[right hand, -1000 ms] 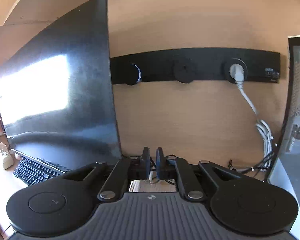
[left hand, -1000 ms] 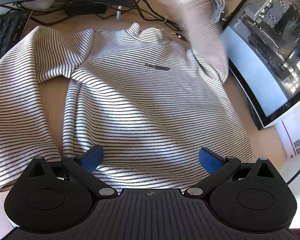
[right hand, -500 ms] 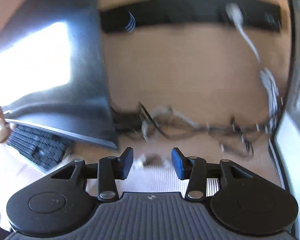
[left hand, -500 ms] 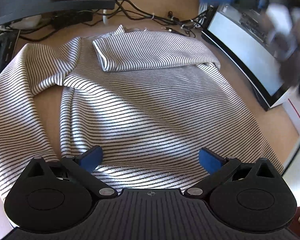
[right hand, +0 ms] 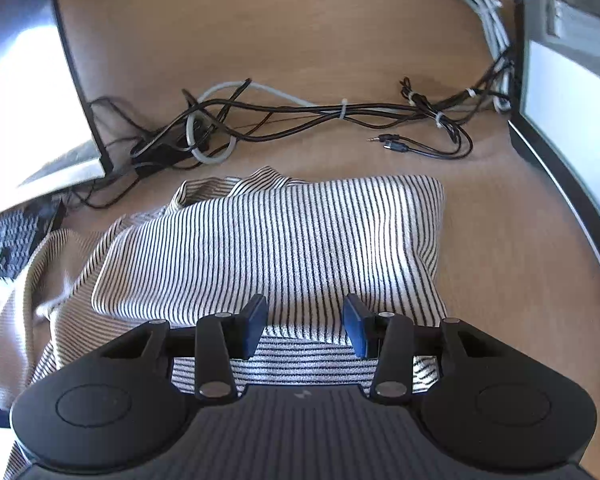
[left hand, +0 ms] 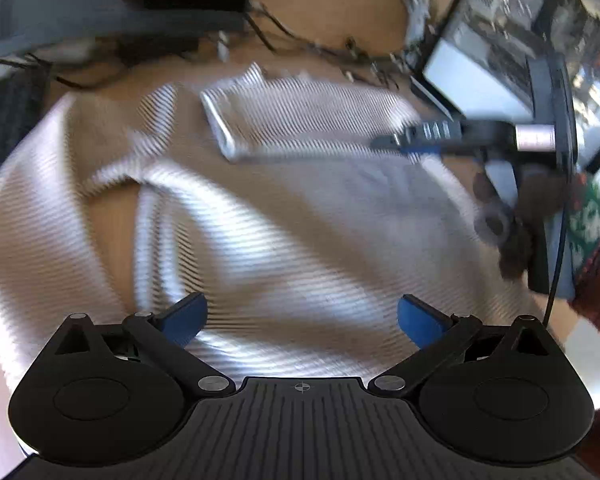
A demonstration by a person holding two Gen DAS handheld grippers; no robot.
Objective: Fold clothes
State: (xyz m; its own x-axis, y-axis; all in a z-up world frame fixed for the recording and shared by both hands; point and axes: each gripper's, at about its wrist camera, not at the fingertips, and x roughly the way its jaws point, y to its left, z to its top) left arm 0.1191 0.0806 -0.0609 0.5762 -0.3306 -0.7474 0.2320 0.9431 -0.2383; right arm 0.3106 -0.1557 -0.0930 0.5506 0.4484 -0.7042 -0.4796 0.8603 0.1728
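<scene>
Right gripper (right hand: 305, 322) is hovering half spread, pinching nothing, right over the striped shirt (right hand: 260, 248) lying flat mid-desk (right hand: 500, 240). Folded sleeve (right hand: 284, 236) is running crosswise just ahead of it, toward the desk's back edge. Left gripper (left hand: 302, 316) is hanging wide open nearer the hem.

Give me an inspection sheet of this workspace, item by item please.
Surface: wooden desk, sunlit.
Job's things: striped top spread flat; one sleeve folded across the chest, the other sleeve spread out to the side.
Clutter: loose audio plug near the collar.
Grippers: left gripper jaws wide apart over the hem, holding nothing; right gripper jaws apart over the folded sleeve's edge, not pinching.
Cables: tied black bundle and grey loop behind the top.
Surroundings: monitor and keyboard on one side, second monitor on the other.
</scene>
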